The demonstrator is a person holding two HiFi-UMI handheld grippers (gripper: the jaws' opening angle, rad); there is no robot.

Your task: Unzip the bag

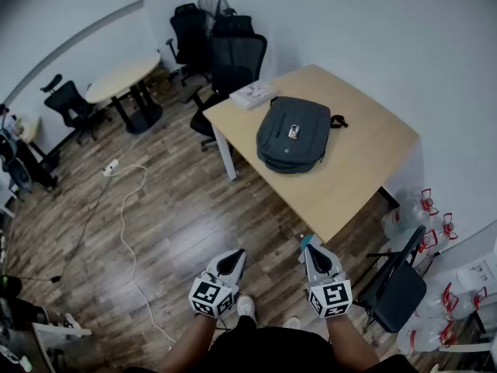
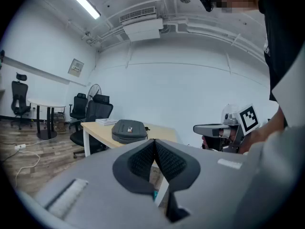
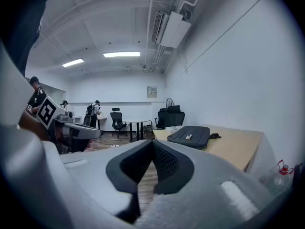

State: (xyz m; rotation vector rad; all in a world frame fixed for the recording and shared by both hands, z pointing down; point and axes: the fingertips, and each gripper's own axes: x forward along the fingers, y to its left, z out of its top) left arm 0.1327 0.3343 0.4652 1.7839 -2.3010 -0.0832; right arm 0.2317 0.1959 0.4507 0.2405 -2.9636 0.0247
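Note:
A dark grey backpack (image 1: 293, 134) lies flat on the light wooden table (image 1: 365, 162), with a small tag on its top. It also shows far off as the backpack (image 2: 128, 130) in the left gripper view and the backpack (image 3: 189, 136) in the right gripper view. My left gripper (image 1: 235, 258) and right gripper (image 1: 311, 252) are held close to my body, well short of the table's near edge. Both are shut with nothing between the pads. The right gripper (image 2: 209, 129) appears at the right of the left gripper view.
A white book or box (image 1: 253, 94) lies at the table's far corner. Black office chairs (image 1: 233, 57) stand behind it, a round table (image 1: 124, 80) is at the back left. A white cable (image 1: 128, 231) trails over the wood floor. A black chair (image 1: 396, 286) and water jugs (image 1: 431, 309) sit at the right.

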